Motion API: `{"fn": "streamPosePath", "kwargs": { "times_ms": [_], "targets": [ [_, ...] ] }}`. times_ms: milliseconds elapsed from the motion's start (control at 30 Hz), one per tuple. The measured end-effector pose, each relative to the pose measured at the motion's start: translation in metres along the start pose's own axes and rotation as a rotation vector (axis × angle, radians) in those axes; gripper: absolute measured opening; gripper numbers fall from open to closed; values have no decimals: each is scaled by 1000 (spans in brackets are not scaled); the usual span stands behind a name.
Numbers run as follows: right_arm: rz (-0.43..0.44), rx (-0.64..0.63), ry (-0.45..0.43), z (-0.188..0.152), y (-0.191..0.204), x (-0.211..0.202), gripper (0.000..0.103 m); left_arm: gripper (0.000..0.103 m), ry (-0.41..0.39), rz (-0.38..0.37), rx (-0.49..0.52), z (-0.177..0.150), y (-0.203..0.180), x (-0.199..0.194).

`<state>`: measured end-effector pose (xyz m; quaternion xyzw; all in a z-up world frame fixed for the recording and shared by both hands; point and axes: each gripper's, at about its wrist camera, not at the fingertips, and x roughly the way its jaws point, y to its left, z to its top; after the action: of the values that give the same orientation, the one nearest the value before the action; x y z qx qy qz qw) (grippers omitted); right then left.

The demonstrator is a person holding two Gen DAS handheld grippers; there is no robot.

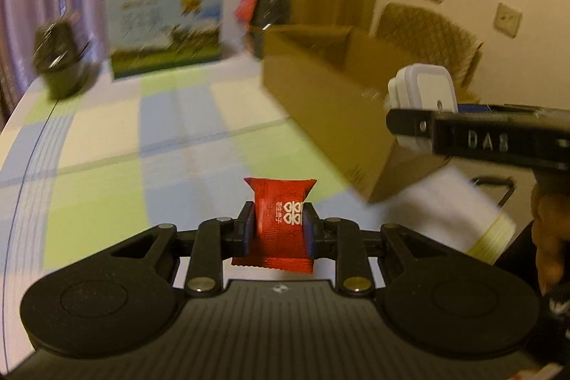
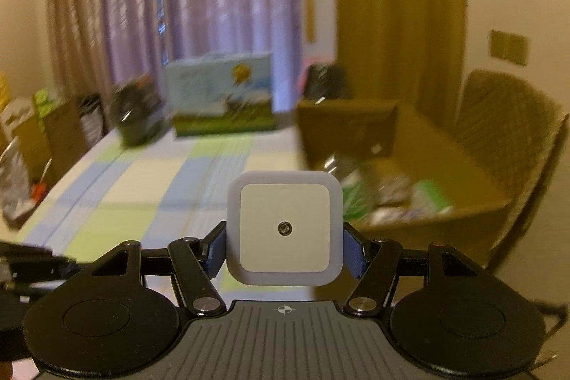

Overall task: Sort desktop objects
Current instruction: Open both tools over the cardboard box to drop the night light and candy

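Your right gripper (image 2: 285, 237), jaws grasping the white night light (image 2: 285, 232), has the cardboard box (image 2: 427, 230) at two o'clock, nearer than your left gripper (image 1: 278, 227), clenched on the red candy packet (image 1: 276, 223).

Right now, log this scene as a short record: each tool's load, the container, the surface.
left tool: shut on red sachet, held upright above the table
right tool: shut on white square night light, sensor face toward the camera
cardboard box: open, on the table's right side, items inside too blurred to name
table: covered by a pastel checked cloth
image quality: background motion-blurred
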<state>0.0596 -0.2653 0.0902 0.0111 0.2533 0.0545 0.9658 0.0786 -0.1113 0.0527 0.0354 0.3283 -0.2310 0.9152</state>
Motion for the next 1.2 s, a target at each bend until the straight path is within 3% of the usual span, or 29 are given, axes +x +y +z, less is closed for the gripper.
{"fn": "streamPosePath", "kwargs": {
  "times_ms": [333, 633, 667, 733, 900, 1000, 1200],
  "targets": [
    [-89, 9, -35, 58, -91, 14, 62, 22, -81, -108, 65, 94, -76, 40],
    [-92, 68, -11, 64, -140, 36, 62, 23, -33, -154, 80, 121, -103, 108],
    [-93, 68, -6, 64, -142, 39, 62, 25, -24, -150, 81, 121, -103, 114],
    [-90, 75, 2, 63, -146, 45, 62, 50, -16, -139, 68, 119, -99, 119],
    [-77, 97, 16, 60, -153, 55, 62, 52, -27, -107, 43, 113, -83, 116],
    [-59, 109, 31, 59, -153, 62, 62, 64, -44, -81, 31, 110, -75, 109],
    [2, 130, 86, 62, -147, 86, 62, 71, -58, -73, 26, 104, -71, 97]
  ]
}}
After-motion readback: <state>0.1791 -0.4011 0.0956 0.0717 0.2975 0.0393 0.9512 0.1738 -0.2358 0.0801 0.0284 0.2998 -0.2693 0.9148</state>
